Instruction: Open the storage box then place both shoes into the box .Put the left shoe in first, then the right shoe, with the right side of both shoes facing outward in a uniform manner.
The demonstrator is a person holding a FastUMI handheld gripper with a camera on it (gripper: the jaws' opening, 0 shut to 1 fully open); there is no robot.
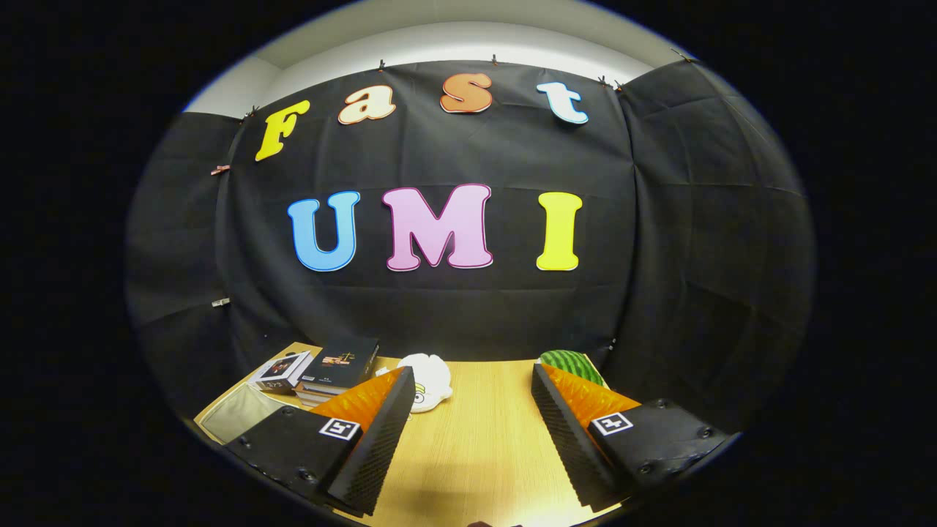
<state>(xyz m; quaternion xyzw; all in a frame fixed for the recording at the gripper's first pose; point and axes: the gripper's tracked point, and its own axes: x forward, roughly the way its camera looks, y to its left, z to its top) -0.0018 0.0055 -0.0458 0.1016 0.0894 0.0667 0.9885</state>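
- The gripper (472, 399) hangs above a light wooden table (479, 454), its two fingers (381, 446) spread wide apart with nothing held; only bare tabletop lies between them.
- A white shoe (432, 380) with a small eye-like mark on its side rests on the table at about 11 o'clock from the gap, just beyond the tip of the left finger and partly hidden behind it.
- A stack of dark-covered books (340, 369) sits at 10 o'clock, beside the shoe; a smaller boxed item (282, 372) leans next to the stack.
- A pale fabric storage box (234, 416) lies at 9 o'clock, past the left finger at the table's edge; whether it is open or closed cannot be told.
- A green striped, watermelon-like object (575, 364) peeks out at 1 o'clock behind the right finger's tip, against the black cloth wall (468, 315).
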